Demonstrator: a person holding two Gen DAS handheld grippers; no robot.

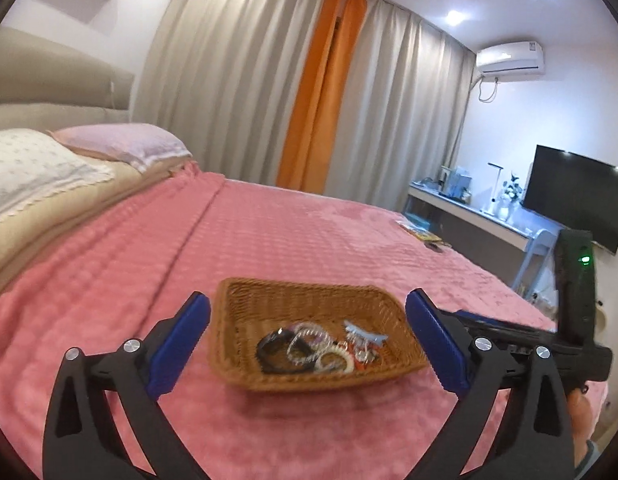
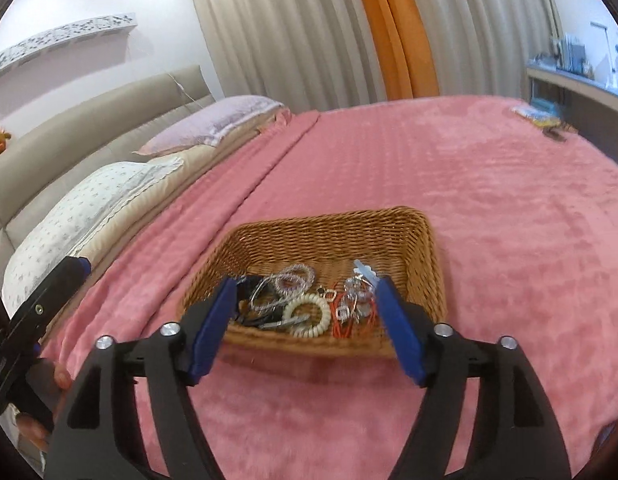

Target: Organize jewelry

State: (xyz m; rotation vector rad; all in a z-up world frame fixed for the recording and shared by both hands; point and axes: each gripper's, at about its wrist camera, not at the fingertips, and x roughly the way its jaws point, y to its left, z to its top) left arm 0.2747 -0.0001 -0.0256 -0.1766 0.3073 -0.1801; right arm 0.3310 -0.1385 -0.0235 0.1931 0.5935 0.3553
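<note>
2 grippers, left gripper (image 1: 307,340) and right gripper (image 2: 305,316), hover spread above the basket (image 1: 245,308), seemingly empty.

The left tool (image 1: 307,344), blue pads spread wide, hovers over a brown woven wicker basket (image 1: 245,312) of mixed bracelets and hair ties (image 1: 309,346) on the pink-blanketed bed (image 1: 269,232), near its front edge.
</note>
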